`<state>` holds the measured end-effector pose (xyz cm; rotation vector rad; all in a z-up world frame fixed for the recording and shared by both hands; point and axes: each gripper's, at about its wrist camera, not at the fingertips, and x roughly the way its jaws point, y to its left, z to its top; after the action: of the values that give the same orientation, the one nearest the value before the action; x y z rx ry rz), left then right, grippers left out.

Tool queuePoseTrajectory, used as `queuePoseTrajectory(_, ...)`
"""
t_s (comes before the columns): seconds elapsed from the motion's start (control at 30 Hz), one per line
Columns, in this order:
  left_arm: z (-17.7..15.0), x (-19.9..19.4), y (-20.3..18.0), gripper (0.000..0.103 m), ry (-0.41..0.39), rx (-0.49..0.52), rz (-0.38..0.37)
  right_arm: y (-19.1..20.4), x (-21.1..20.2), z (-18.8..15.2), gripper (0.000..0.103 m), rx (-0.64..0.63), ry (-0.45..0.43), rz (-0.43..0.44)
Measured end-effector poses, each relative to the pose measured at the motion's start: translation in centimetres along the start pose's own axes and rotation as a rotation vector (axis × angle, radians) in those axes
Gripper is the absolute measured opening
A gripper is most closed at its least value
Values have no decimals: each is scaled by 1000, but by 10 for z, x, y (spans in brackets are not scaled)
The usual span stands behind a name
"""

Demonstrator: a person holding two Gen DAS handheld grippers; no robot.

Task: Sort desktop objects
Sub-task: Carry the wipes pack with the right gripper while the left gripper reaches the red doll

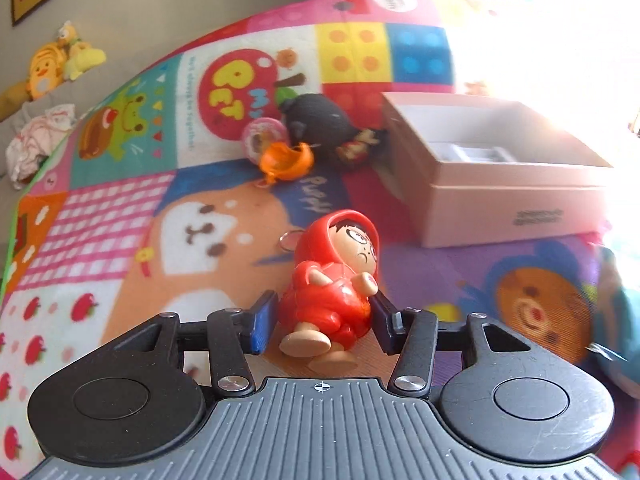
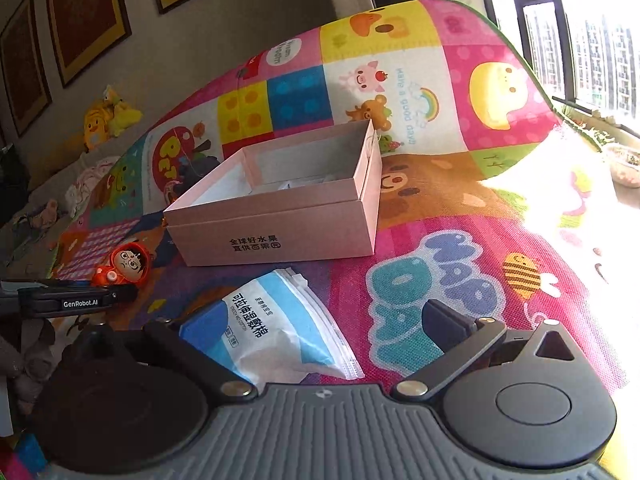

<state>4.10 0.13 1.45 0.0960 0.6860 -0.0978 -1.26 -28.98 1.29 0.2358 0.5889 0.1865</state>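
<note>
the left gripper [image 1: 322, 322] has its fingers [image 1: 264, 322] around a red hooded toy figure [image 1: 336, 276] lying on the play mat [image 1: 120, 220], touching or nearly touching its sides, so the pickup step seems in hand. the right gripper [image 2: 320, 332] hovers with fingers wide apart over a blue-and-white pouch [image 2: 272, 328], holding nothing. next, probably, lift the figure and carry it to the open pink box [image 1: 516, 196] just beyond.

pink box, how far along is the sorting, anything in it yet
Done: little. The pink box shows only pale packaging inside. In hand: the left gripper brackets the red hooded figurine on the mat, pads about touching. Left: the blue-white packet between the open right gripper's fingers, plus black plush and orange toy.
</note>
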Motion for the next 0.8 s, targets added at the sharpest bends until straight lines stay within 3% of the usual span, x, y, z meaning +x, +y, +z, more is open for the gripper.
queuePoseTrajectory(0.13, -22, -21, -32, 57, 10, 9, -98, -8, 3, 1, 103, 51, 16, 19)
queuePoseTrajectory(0.23, -29, -26, -45, 66, -3, 44, -82, -13, 4, 1, 103, 84, 20, 23)
queuePoseTrajectory(0.3, -33, -27, -47, 78, 1, 38, -76, -15, 4, 1, 103, 97, 22, 23)
queuePoseTrajectory(0.47, -39, -34, -50, 91, -32, 48, -50, -16, 4, 1, 103, 106, 29, 29)
queuePoseTrajectory(0.8, -39, -38, -43, 97, -52, 13, -63, -5, -5, 2, 103, 23, 41, 33)
